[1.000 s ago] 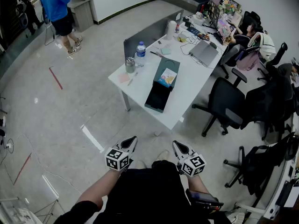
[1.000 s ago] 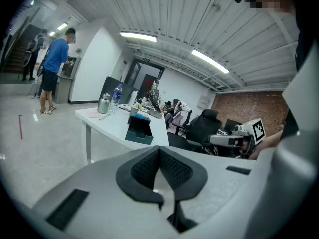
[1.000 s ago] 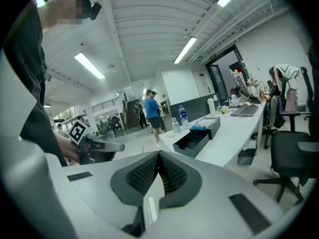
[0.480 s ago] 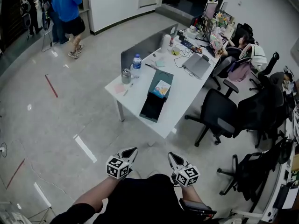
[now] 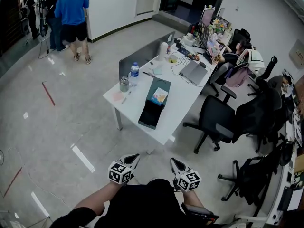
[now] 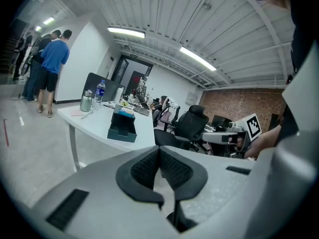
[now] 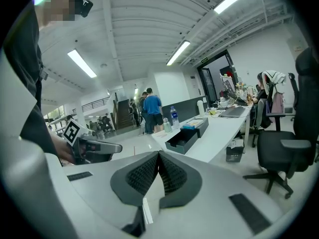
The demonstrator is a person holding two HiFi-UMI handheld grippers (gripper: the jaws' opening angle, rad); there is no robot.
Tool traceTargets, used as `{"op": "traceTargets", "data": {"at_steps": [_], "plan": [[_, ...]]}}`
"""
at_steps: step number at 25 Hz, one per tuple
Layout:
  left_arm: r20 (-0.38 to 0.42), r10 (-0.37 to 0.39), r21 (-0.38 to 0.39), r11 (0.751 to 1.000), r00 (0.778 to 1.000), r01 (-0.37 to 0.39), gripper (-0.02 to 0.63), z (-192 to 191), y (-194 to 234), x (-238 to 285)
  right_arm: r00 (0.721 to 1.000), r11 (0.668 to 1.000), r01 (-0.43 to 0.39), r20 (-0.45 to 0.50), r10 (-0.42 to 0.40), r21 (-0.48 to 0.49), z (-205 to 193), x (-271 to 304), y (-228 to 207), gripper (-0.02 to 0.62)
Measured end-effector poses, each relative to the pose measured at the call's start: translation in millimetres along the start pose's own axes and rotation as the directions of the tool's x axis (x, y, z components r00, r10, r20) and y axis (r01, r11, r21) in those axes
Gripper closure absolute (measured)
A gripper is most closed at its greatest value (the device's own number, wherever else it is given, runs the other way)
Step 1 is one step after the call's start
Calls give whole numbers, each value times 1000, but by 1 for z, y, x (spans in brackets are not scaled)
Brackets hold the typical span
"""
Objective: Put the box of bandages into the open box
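On the white table (image 5: 178, 109) lies a long dark teal open box (image 5: 150, 115). The box of bandages (image 5: 159, 96), pale with a coloured print, rests on the box's far half. Both grippers hang close to the person's body, well short of the table. My left gripper (image 5: 134, 156) is shut with nothing in it, its pads (image 6: 149, 166) pressed together. My right gripper (image 5: 174, 161) is also shut and empty. The left gripper view shows the open box (image 6: 122, 129) ahead on the left. In the right gripper view the open box (image 7: 187, 138) is ahead and slightly right.
A water bottle (image 5: 134, 73), a metal cup (image 5: 124, 84) and a laptop (image 5: 192, 72) stand on the table behind a grey divider (image 5: 142, 52). Black office chairs (image 5: 216, 120) crowd the right side. People stand at the far left (image 5: 73, 13).
The head view has shifted, so the table and the standing people sit further right and lower in the picture. Both grippers stay shut and low in front of the body.
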State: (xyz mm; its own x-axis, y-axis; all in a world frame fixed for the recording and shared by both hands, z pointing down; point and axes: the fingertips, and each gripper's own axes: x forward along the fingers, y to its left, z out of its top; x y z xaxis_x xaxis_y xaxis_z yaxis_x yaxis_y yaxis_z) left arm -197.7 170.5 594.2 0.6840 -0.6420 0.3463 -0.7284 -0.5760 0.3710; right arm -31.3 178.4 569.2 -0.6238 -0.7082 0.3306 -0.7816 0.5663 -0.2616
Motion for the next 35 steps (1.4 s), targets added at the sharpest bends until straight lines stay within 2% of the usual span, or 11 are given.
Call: {"op": "traceTargets", "data": {"at_steps": [6,13,26,35], "plan": [[-7,-7,5,1000,1000,7,598,-3,2,1,1000,1000,19,7,-20,6,-2,0,-5,572],[-38,23,-11,1000,999,-24,598,-13,12,-1,1000,1000,-3,2,3,10,-4,16,-8,571],[-21,57,3,998,998,-57,598,26,26,53,998,998,-63,-8,63,-7,20,57,-64,571],[-45,99,-3,995,994,-100,598,52,40,101,993,993,-120,-3,120,4,53,99,-113,571]]}}
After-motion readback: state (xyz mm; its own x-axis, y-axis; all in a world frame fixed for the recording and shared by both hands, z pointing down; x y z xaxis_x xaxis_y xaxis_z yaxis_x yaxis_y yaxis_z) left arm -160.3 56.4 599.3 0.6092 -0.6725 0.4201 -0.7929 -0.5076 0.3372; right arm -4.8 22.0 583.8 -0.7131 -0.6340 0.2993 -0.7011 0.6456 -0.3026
